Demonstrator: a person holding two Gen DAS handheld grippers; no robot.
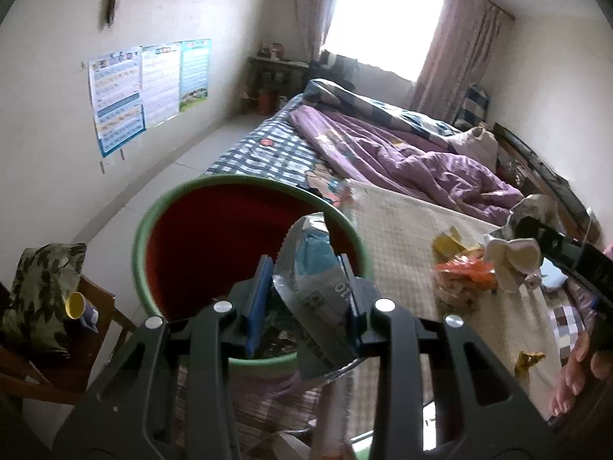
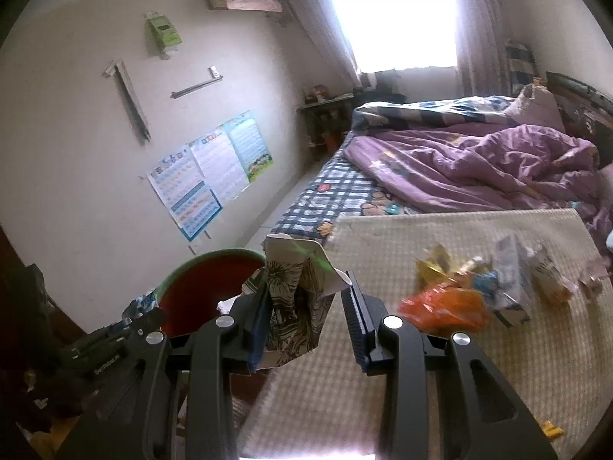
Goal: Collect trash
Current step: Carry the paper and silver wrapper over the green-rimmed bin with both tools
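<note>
I hold two grippers, one in each hand. My left gripper (image 1: 308, 299) has its jaws clamped on one silver and blue foil packet (image 1: 310, 264), held right over the mouth of the one bin (image 1: 153, 214), green-rimmed and red inside, which stands beside the mat-covered table (image 1: 402, 230). My right gripper (image 2: 304, 316) has its jaws apart; one crumpled paper wrapper (image 2: 295, 299) with a black flower print sits between them, pressed against the left finger and clear of the right one, just beside the bin (image 2: 214, 258).

On the table (image 2: 459, 364) the rest of the trash lies in a loose pile: one orange wrapper (image 2: 440, 304), one yellow wrapper (image 2: 431, 266), a few pale packets (image 2: 509, 268) that motion blur keeps me from counting, and one small yellow scrap (image 2: 551, 430) well apart near the edge. In the left view I see the orange wrapper (image 1: 463, 268), a white crushed cup (image 1: 513, 255) and another yellow scrap (image 1: 528, 358).

The bottom of the bin is hidden behind my left gripper. The right gripper (image 1: 567, 253) is cut off at the edge of the left view, and my right hand (image 1: 578, 368) shows only its fingers. One bed (image 2: 459, 161) lies beyond the table.
</note>
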